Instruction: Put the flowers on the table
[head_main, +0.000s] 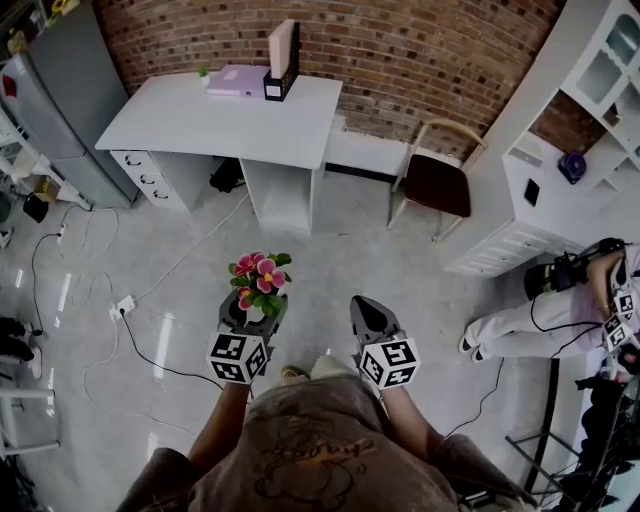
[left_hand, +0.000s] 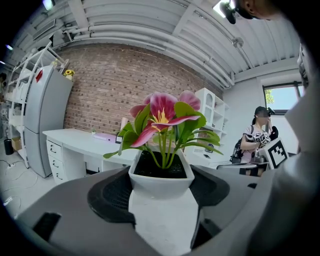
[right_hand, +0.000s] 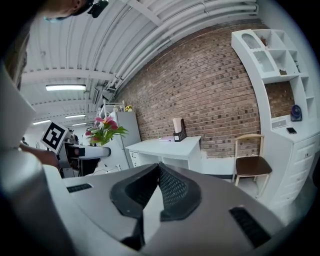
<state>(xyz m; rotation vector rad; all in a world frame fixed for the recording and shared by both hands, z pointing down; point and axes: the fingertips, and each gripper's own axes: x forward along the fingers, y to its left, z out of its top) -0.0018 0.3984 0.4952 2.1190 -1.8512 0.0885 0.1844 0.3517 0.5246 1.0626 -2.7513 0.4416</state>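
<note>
My left tool (head_main: 252, 315) pinches the white pot of pink flowers (left_hand: 161, 180); my right tool (head_main: 366, 318) is pressed together, empty. The white bench (head_main: 200, 120) stands well ahead, so carrying and setting down remain.

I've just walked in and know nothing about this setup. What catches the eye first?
The pink flowers in a white pot stand out most, clamped in the left gripper above the floor. Beside it, the right gripper is shut and holds nothing. Ahead, a white desk stands against a brick wall.
</note>
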